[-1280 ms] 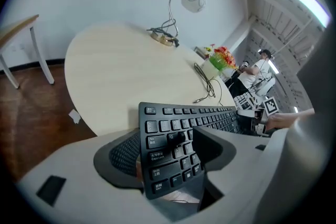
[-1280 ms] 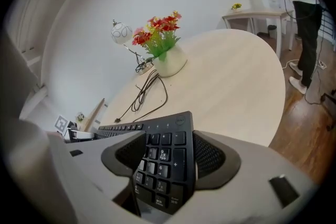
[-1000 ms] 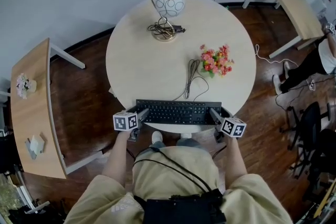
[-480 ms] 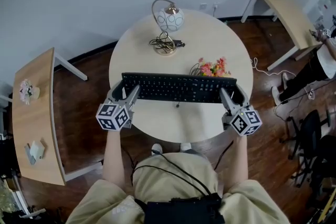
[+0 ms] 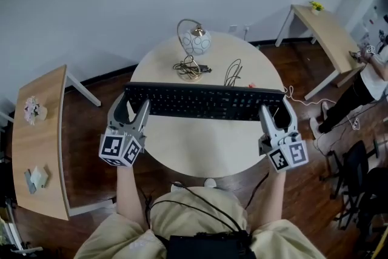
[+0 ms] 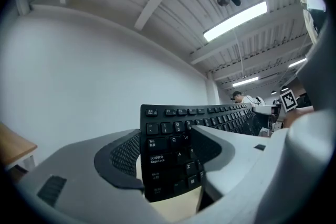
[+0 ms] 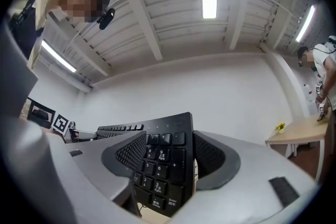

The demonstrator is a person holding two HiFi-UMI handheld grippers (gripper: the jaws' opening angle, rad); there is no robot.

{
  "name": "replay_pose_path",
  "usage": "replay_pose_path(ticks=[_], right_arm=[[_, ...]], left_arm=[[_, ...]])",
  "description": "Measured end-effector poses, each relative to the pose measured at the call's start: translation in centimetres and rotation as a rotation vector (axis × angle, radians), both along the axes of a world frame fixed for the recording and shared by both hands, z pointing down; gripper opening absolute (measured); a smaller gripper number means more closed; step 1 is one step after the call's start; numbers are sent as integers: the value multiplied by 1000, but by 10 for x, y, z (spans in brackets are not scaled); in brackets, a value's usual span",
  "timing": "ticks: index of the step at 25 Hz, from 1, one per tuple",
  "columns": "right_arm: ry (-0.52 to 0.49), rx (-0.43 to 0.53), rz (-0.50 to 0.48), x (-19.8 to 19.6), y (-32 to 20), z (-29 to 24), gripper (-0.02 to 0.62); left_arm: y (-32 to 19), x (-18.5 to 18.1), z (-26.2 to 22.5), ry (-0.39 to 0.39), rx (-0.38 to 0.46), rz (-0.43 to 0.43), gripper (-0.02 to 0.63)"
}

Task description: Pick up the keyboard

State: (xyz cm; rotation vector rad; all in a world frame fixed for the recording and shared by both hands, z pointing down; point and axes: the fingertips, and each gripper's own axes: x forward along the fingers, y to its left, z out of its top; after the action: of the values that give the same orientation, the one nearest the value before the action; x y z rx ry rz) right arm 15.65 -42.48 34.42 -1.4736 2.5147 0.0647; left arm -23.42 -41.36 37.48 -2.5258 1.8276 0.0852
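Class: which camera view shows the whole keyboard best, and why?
The head view: the keyboard shows end to end, held by the left gripper and right gripper. The left gripper view shows mainly its Tab end, the right gripper view its number pad.

in the left gripper view the keyboard (image 6: 169, 136) keys read tab, caps lock, q, w, a and z. in the right gripper view its end keys read 9, 5, 6, 2, 3, + and enter.
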Motion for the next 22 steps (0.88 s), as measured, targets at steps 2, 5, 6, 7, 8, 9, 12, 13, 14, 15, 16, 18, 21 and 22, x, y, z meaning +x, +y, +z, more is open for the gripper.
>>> replay_pose_path(ticks=[2,5,6,7,8,9,12,13,14,15,16,18,21,22], right_arm=[[28,9,2,1,8,-1,282],[40,13,15,4,17,1,278],[35,14,18,4,19,2,278],[33,14,19,3,20,3,278],[35,11,17,2,21,5,278],[39,8,15,0,21,7,278],[44,-8,11,-2,22,11,278],[42,-15,10,-1,22,11,278],[38,-22,9,-1,21,12,278],[36,-27,9,0,21,12,278],[35,-32,10,0,21,12,278],[34,-36,11,-1,21,11,278],[31,-32,14,-1,21,10,278],[30,-31,16,-1,21,9,278]], left_arm=[[9,1,-4,-12,25,-8,293],[17,4,-12,-47,45,-11,295],[18,3,-12,-52,47,-11,295],[19,2,-11,-53,46,-11,295],[20,1,-10,-54,42,-11,295],[21,-1,-8,-54,38,-12,295],[23,-2,-5,-56,26,-16,295],[24,-1,-5,-55,23,-17,295],[24,-1,-4,-53,21,-19,295],[23,0,-3,-51,19,-20,295],[23,0,-2,-48,16,-20,296],[22,-1,-2,-45,9,-20,296],[22,-2,-3,-43,15,-22,296],[22,-2,-3,-41,21,-22,296]])
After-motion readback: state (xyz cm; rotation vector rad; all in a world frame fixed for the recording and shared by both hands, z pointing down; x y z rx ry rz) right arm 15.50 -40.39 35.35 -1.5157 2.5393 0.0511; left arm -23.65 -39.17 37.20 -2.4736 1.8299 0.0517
